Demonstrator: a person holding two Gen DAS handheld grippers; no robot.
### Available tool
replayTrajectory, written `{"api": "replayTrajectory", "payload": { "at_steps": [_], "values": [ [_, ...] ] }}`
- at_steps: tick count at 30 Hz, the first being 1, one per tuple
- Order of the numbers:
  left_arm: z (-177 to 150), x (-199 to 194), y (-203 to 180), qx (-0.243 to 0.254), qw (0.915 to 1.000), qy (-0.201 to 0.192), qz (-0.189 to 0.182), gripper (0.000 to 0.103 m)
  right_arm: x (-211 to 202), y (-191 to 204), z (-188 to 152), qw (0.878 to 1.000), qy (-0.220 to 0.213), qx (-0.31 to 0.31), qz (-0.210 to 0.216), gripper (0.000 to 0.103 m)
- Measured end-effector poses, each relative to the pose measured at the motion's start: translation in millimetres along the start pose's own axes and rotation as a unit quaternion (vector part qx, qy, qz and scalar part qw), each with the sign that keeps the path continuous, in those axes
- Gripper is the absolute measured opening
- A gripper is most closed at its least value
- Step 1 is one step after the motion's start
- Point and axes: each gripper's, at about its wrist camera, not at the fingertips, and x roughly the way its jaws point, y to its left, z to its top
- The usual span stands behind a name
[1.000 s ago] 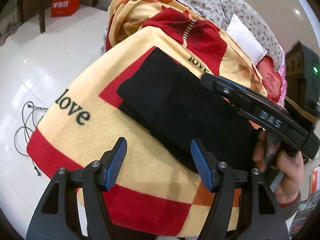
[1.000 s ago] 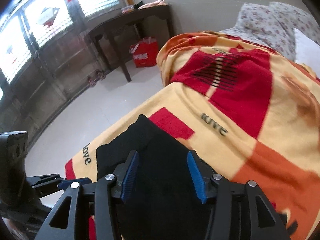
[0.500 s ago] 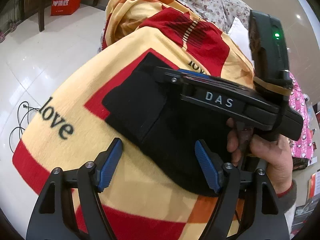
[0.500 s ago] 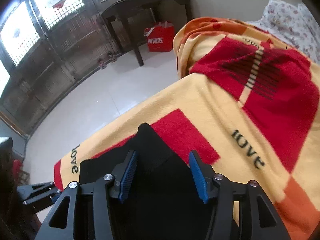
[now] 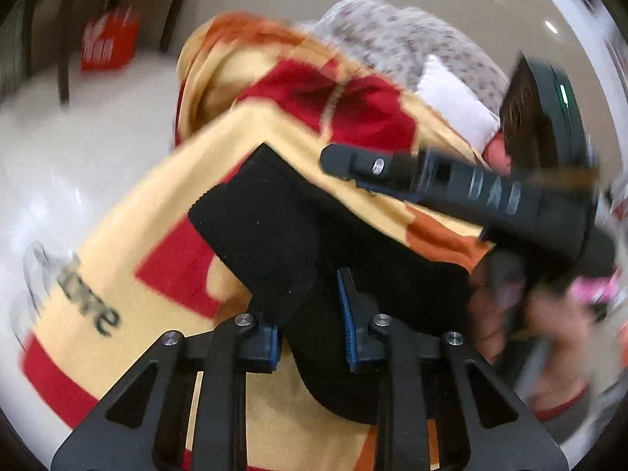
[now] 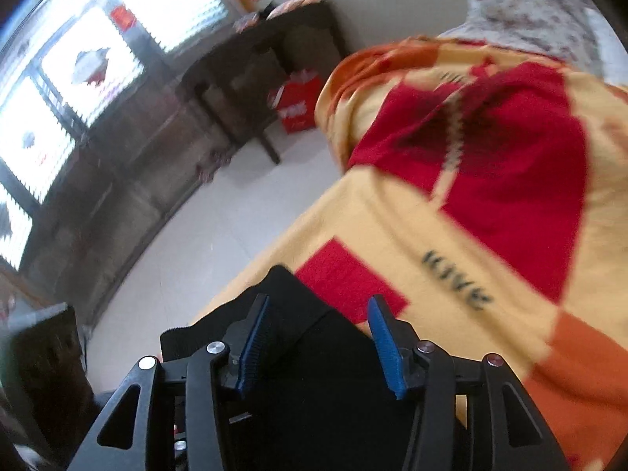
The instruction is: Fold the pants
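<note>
Clamping black pants (image 5: 298, 259), left gripper (image 5: 312, 324) points across blanket (image 5: 129, 235)

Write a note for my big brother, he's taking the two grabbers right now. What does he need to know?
Left gripper: closed on a fold of the black pants, near edge lifted off the blanket.
Right gripper: open, above the pants, gripping nothing.
Pants lie bunched and partly folded at the blanket's corner by the floor.
Done: some folding.
Left: probably carry the held edge over, lay it flat, smooth.
</note>
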Motion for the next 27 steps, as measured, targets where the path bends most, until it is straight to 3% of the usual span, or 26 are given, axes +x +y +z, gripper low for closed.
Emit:
{"api": "replayTrajectory", "payload": {
  "at_steps": [3, 4, 7, 15, 16, 17, 19, 22, 27],
  "values": [
    [-12.5, -13.1, -36.2, 0.086, 0.9940, -0.049, 0.047, 0.023, -42.2, 8.1, 4.4, 0.999, -0.028, 0.027, 0.022, 0.056],
    [-19.1, -15.4, -50.4, 0.119, 0.9890, -0.062, 0.063, 0.023, -51.2, 11.0, 3.8, 0.999, -0.033, 0.033, 0.027, 0.064],
    [-36.3, -17.1, -78.3, 0.177, 0.9781, -0.080, 0.076, 0.023, -73.4, 22.4, -1.8, 0.998, -0.034, 0.040, 0.040, 0.069],
    [-55.9, -14.0, -104.8, 0.235, 0.9636, -0.093, 0.088, 0.023, -65.5, 12.5, -17.3, 0.998, 0.028, 0.063, -0.006, 0.070],
    [-56.7, -13.9, -104.4, 0.234, 0.9639, -0.092, 0.087, 0.023, -63.3, 8.4, -23.2, 0.998, 0.024, 0.064, -0.014, 0.061],
    [-56.5, -13.7, -103.6, 0.233, 0.9646, -0.090, 0.086, 0.023, -61.4, 6.7, -27.9, 0.998, 0.024, 0.058, -0.021, 0.041],
    [-55.3, -14.5, -100.0, 0.227, 0.9678, -0.080, 0.074, 0.023, -64.8, 2.1, -38.4, 0.998, 0.014, 0.041, -0.041, 0.022],
    [-51.6, -19.4, -100.9, 0.222, 0.9714, -0.069, 0.046, 0.023, -83.2, -6.8, -48.4, 0.998, -0.014, 0.043, -0.033, 0.016],
    [-37.2, -33.7, -117.1, 0.210, 0.9753, -0.048, -0.050, 0.023, -140.9, -9.8, -59.8, 0.996, -0.067, 0.029, -0.043, 0.015]
  ]
}}
